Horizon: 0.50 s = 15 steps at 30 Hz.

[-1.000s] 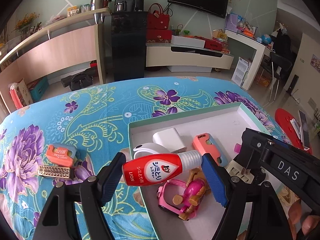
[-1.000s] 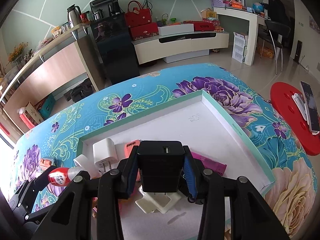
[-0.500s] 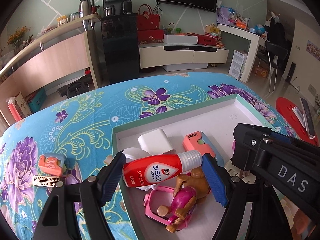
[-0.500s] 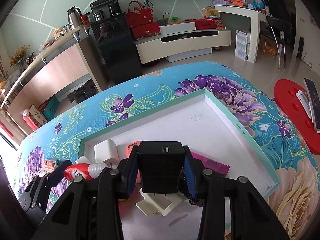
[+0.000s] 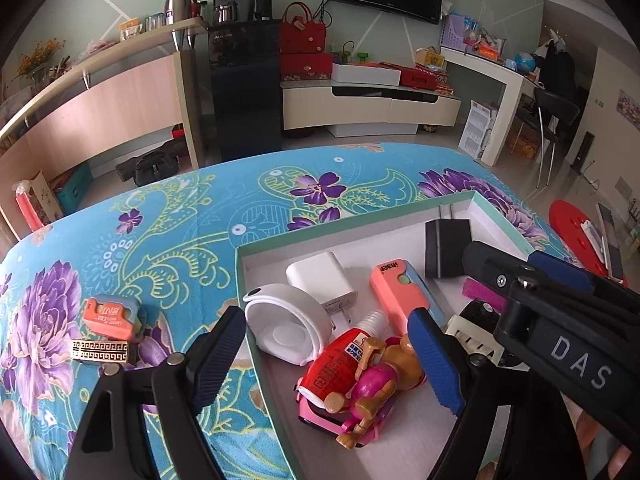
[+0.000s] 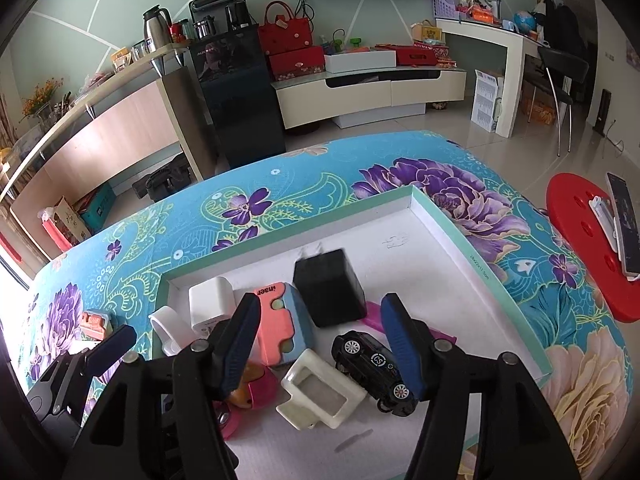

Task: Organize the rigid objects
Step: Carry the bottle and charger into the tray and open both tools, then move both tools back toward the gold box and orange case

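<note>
A: What is shown in the left wrist view?

B: The left gripper (image 5: pixel 332 360) is seen spread wide with nothing grasped. The red bottle (image 5: pixel 338 362) is seen lying in the tray (image 5: pixel 400 210), below and between the fingers, propped against the pink toy figure (image 5: pixel 374 390). Just to its left a white curved piece (image 5: pixel 284 332) is found, and farther off a white charger (image 5: pixel 324 280) and a salmon case (image 5: pixel 398 286). The black charger (image 5: pixel 446 254) is seen lying toward the far right, prongs pointing away.

A: And outside the tray?

B: An orange tape measure (image 5: pixel 108 318) and a patterned bar (image 5: pixel 100 352) are seen on the floral cloth (image 5: pixel 180 232), well to the left. The tray's near right part is covered by the right gripper's body.

A: The right wrist view?

B: The right gripper (image 6: pixel 320 344) is likewise held apart and empty. The black charger (image 6: pixel 330 288) is seen lying just beyond the fingertips, clear of both. A black toy car (image 6: pixel 372 372) is touched by the right finger, and a cream frame (image 6: pixel 320 396) lies near, between the fingers. The toy figure is mostly hidden behind the left finger, and the bottle cannot be made out
</note>
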Available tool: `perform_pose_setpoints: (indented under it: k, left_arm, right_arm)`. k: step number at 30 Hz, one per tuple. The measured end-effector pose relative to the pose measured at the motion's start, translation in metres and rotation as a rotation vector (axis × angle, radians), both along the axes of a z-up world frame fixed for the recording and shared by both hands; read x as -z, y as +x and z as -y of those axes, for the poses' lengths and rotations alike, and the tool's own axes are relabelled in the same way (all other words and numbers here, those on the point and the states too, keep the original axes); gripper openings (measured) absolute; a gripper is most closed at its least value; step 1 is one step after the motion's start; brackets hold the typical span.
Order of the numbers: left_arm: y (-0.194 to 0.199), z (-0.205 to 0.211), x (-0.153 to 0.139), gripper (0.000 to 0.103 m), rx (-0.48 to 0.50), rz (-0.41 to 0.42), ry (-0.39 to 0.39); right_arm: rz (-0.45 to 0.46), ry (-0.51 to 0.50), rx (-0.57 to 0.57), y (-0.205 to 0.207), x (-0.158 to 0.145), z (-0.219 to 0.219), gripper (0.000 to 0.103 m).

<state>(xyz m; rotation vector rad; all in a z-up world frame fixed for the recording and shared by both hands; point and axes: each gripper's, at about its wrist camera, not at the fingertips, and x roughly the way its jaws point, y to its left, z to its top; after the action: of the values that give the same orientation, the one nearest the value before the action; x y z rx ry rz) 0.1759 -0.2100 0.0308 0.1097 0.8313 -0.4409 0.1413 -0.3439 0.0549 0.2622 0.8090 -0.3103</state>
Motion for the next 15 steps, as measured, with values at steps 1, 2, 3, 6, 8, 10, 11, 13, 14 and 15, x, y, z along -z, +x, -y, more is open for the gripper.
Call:
perform_pose_setpoints:
  k: [1, 2, 3, 6, 8, 10, 11, 13, 14, 15]
  left_arm:
    - [0.0, -0.002, -0.002, 0.087, -0.002, 0.002, -0.001]
    - [0.0, -0.004, -0.004, 0.089, -0.005, 0.003, 0.001]
    - [0.001, -0.007, -0.005, 0.091, -0.012, 0.004, 0.003]
    - [0.004, -0.019, -0.008, 0.092, -0.041, -0.005, 0.002]
    - [0.008, -0.031, -0.01, 0.092, -0.069, -0.014, 0.0]
    - [0.011, -0.043, -0.012, 0.092, -0.105, -0.015, 0.001]
    - [0.013, -0.05, -0.013, 0.092, -0.126, -0.014, 0.005]
    - [0.017, -0.065, -0.015, 0.092, -0.181, -0.011, 0.01]
    - [0.019, -0.074, -0.016, 0.092, -0.21, -0.009, 0.008]
    - [0.022, -0.084, -0.017, 0.092, -0.238, -0.008, 0.005]
  right_arm:
    - [0.007, -0.002, 0.003, -0.001, -0.002, 0.0, 0.065]
    - [0.014, -0.002, 0.006, -0.002, -0.004, 0.001, 0.065]
    - [0.021, 0.0, 0.01, -0.003, -0.006, 0.001, 0.065]
    - [0.04, 0.009, 0.021, -0.005, -0.01, 0.003, 0.065]
    - [0.041, 0.014, 0.021, -0.005, -0.009, 0.004, 0.065]
    - [0.033, 0.015, 0.017, -0.003, -0.008, 0.002, 0.065]
    - [0.028, 0.015, 0.013, -0.002, -0.006, 0.001, 0.065]
    - [0.022, 0.014, 0.003, 0.0, -0.005, -0.002, 0.065]
    - [0.019, 0.013, -0.004, 0.001, -0.004, -0.004, 0.065]
    - [0.018, 0.012, -0.012, 0.002, -0.004, -0.007, 0.065]
